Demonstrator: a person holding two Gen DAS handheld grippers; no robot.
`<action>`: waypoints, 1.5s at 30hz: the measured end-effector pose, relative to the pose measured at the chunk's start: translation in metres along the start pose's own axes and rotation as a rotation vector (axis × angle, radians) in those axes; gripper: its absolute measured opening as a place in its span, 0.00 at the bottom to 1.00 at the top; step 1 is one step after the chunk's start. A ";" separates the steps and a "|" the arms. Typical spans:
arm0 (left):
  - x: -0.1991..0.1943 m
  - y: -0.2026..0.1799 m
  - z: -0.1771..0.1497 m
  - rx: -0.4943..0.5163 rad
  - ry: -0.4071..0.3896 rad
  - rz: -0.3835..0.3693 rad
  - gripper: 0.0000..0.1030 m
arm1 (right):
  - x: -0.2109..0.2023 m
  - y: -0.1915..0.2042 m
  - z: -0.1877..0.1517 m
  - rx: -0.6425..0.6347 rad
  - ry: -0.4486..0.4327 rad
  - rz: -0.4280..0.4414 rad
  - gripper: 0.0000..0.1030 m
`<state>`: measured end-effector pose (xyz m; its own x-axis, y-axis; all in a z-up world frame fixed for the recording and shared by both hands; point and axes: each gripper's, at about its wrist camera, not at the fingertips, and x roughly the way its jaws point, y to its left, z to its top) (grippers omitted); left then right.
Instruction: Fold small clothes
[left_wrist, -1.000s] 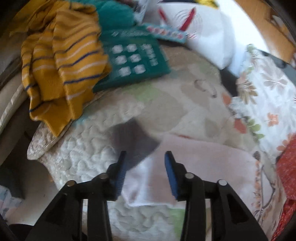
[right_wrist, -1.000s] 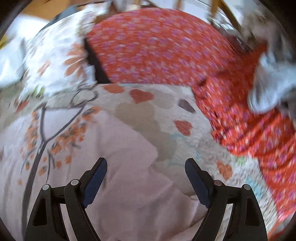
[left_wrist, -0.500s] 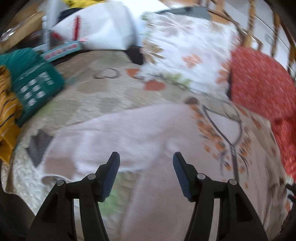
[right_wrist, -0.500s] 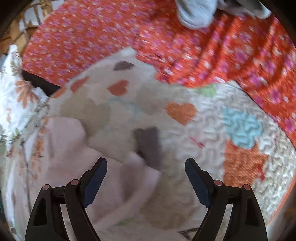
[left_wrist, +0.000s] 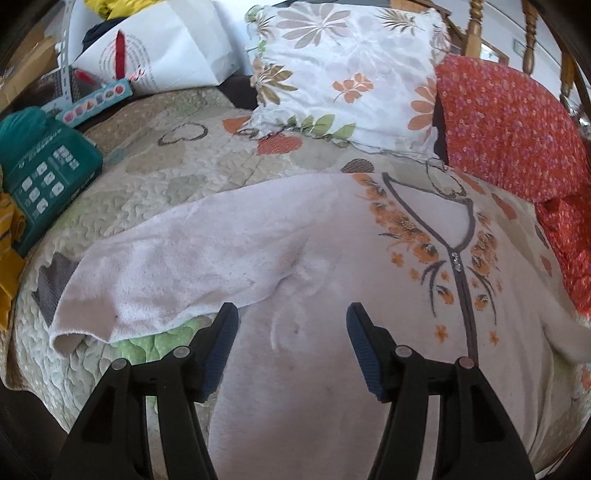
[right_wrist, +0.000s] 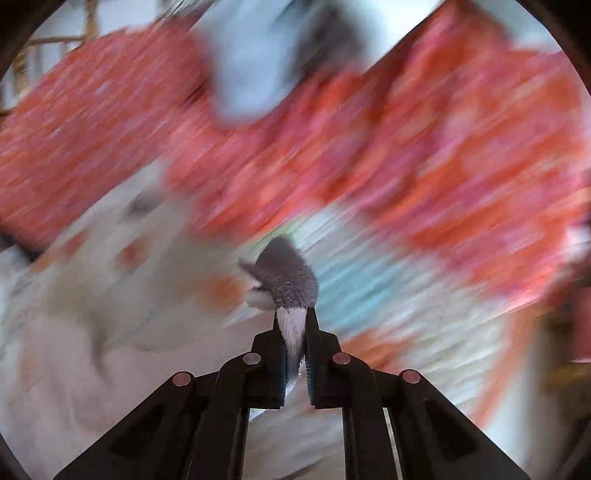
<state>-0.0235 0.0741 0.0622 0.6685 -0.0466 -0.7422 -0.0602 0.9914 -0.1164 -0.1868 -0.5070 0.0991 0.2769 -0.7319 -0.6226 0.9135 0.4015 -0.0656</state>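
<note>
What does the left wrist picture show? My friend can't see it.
A pale pink top with orange flowers lies spread on a quilt, one sleeve stretched left. The left claw hovers open over it. Behind are a floral pillow and red cloth.

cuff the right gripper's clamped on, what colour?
Grey cuff, pale pink behind it; right wrist view.

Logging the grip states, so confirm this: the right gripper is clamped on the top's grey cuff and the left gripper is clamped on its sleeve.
Half right. The right gripper is clamped on the grey cuff. The left gripper is open above the pink top, holding nothing, as the left wrist view shows.
</note>
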 end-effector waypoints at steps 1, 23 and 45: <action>0.001 0.001 0.000 -0.006 0.006 0.000 0.59 | -0.004 -0.010 0.001 0.033 -0.028 -0.061 0.44; 0.013 -0.056 -0.017 0.203 0.052 0.000 0.66 | -0.065 0.181 -0.080 -0.313 0.195 0.723 0.71; 0.039 -0.067 -0.025 0.226 0.139 -0.003 0.67 | -0.062 0.212 -0.112 -0.450 0.189 0.750 0.71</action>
<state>-0.0120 0.0032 0.0249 0.5591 -0.0505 -0.8276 0.1191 0.9927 0.0199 -0.0442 -0.3147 0.0363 0.6643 -0.1025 -0.7404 0.2974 0.9450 0.1360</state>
